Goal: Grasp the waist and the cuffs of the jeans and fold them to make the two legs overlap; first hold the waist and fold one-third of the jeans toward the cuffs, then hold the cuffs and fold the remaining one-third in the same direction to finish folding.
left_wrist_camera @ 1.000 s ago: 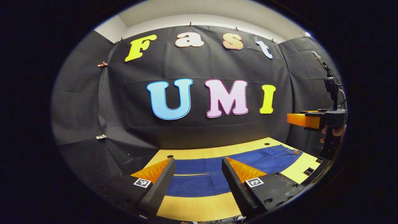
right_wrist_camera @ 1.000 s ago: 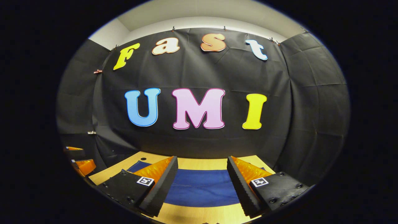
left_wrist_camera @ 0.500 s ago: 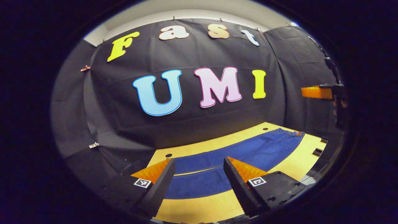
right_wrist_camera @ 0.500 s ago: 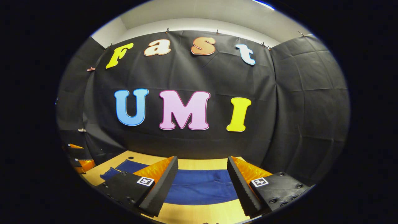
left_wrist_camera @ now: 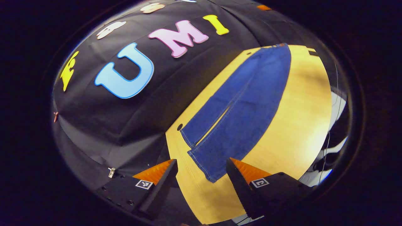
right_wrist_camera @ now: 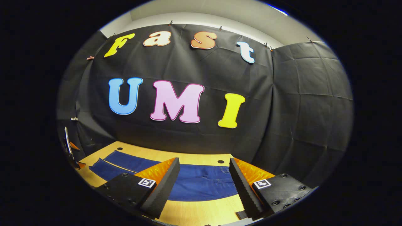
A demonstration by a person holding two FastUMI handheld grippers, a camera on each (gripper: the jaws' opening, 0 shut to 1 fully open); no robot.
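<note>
Black finger housings studded with round screws are seen on the left gripper and right gripper; a small square black-and-white marker is carried on each finger

The flat blue denim jeans lie spread on the light wooden table, both legs side by side with a narrow gap between the cuffs. Bare wood runs along the near edge, giving open passage beside the jeans. The black cloth wall closes the far side, just beyond a thin strip of table behind the jeans.
</note>
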